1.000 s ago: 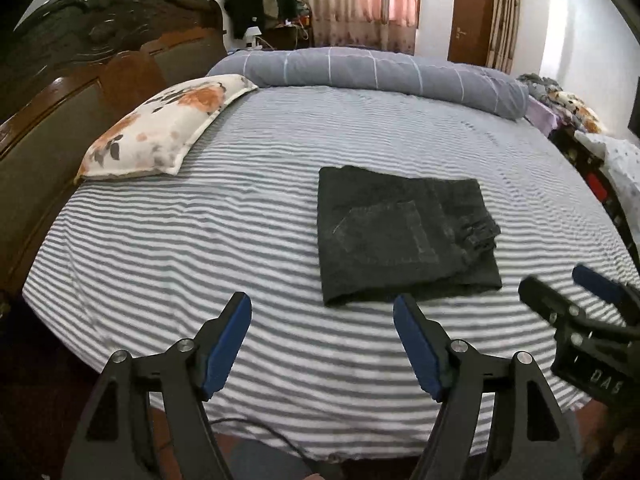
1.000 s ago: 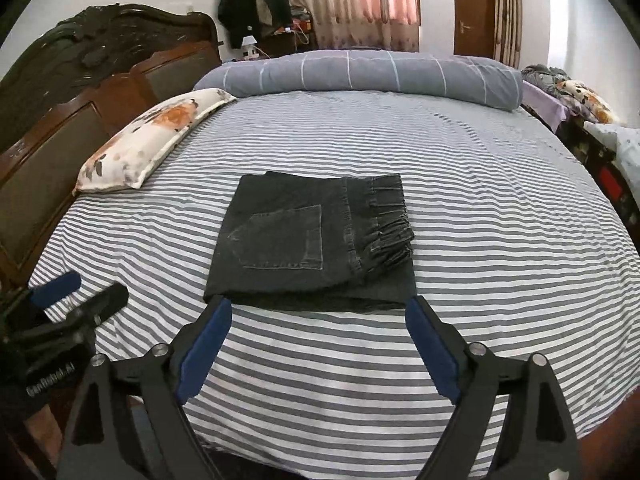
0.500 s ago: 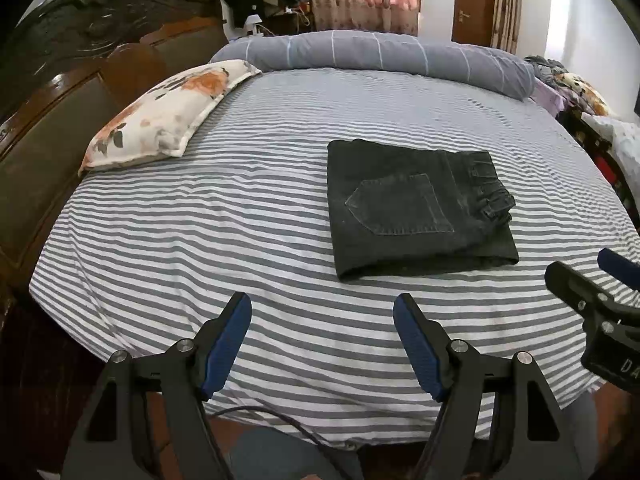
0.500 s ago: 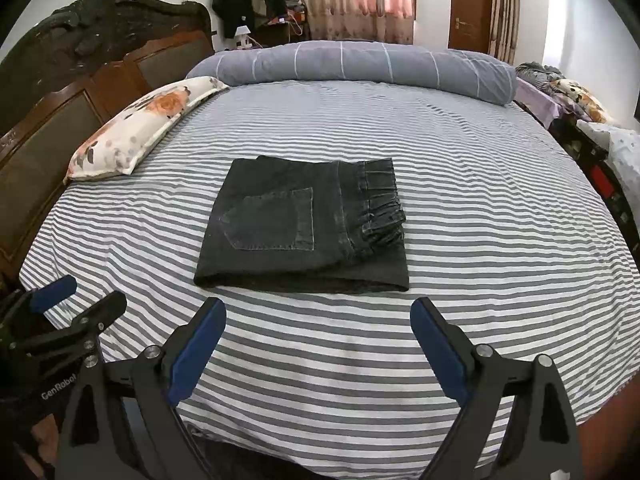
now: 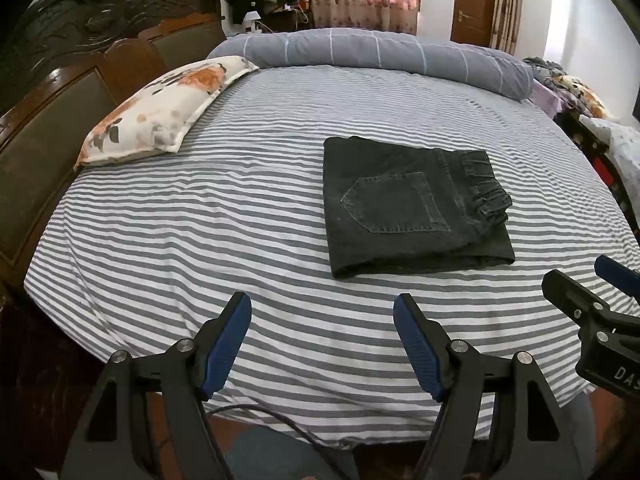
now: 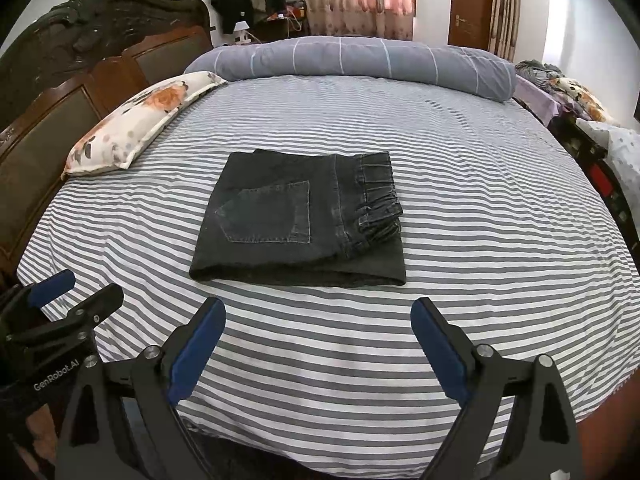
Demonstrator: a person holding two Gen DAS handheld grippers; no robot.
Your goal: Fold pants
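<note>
The dark denim pants (image 6: 298,216) lie folded into a compact rectangle in the middle of the striped bedsheet (image 6: 480,200), back pocket up, gathered waistband at the 3 o'clock edge. The thick folded edge faces 6 o'clock, toward both grippers. Bare sheet rings the bundle on every side, widest toward 3 o'clock and 12 o'clock.

The right gripper (image 6: 318,322) hangs over the near edge of the bed, jaws spread wide and holding nothing, the pants straight ahead at 12 o'clock and apart from its blue pads (image 6: 200,344). The left gripper (image 5: 322,318) is likewise wide open and empty, with the pants (image 5: 408,208) off toward 1 o'clock.

A floral pillow (image 6: 136,120) lies at 10 o'clock against the carved wooden headboard (image 6: 80,80), and a rolled grey quilt (image 6: 352,60) closes the far edge at 12 o'clock.

The left view shows the right gripper (image 5: 576,284) at 3 o'clock and a cable (image 5: 280,416) below the mattress edge; the right view shows the left gripper (image 6: 76,292) at 8 o'clock and cluttered furniture (image 6: 600,168) close beside the bed at 3 o'clock.
</note>
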